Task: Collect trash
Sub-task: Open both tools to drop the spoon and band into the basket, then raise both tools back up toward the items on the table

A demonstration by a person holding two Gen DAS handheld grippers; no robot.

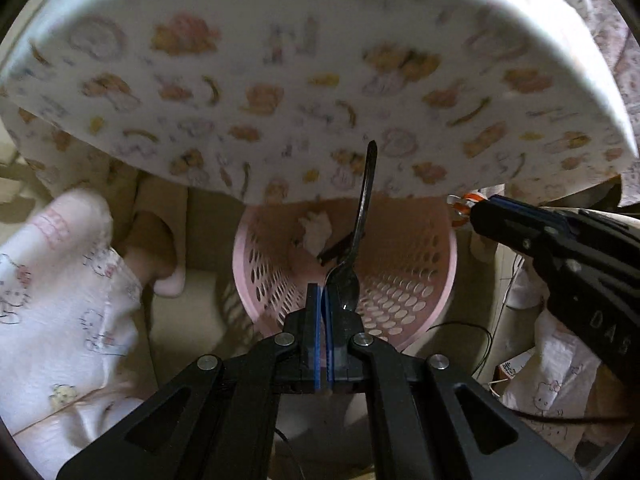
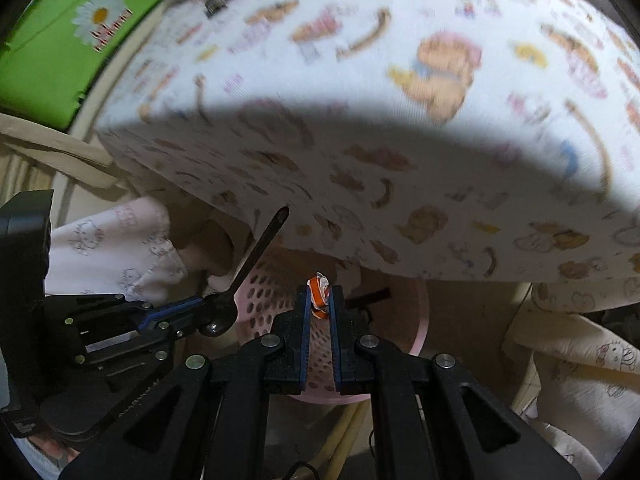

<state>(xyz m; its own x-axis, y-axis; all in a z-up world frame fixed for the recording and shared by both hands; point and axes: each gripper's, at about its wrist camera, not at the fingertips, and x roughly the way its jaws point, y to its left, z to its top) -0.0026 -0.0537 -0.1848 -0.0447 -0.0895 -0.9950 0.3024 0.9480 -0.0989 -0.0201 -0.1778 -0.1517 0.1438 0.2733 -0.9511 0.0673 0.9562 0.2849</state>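
Observation:
My left gripper (image 1: 323,292) is shut on the bowl of a black plastic spoon (image 1: 362,216), whose handle points up over the pink perforated trash basket (image 1: 404,280). It also shows in the right wrist view (image 2: 208,308) with the spoon (image 2: 256,252). My right gripper (image 2: 319,300) is shut on a crumpled orange-and-white wrapper (image 2: 318,290), held above the basket (image 2: 272,292). The right gripper also shows in the left wrist view (image 1: 464,208) with the wrapper (image 1: 460,205), by the basket's right rim. White crumpled paper (image 1: 316,232) and a dark piece (image 1: 336,250) lie inside the basket.
A round table with a cartoon-print cloth (image 1: 280,80) overhangs the basket, and shows in the right wrist view (image 2: 400,120). A person's legs in Hello Kitty pyjamas (image 1: 60,280) stand left. A green box (image 2: 60,48) sits at upper left. Cables (image 1: 472,336) run on the floor.

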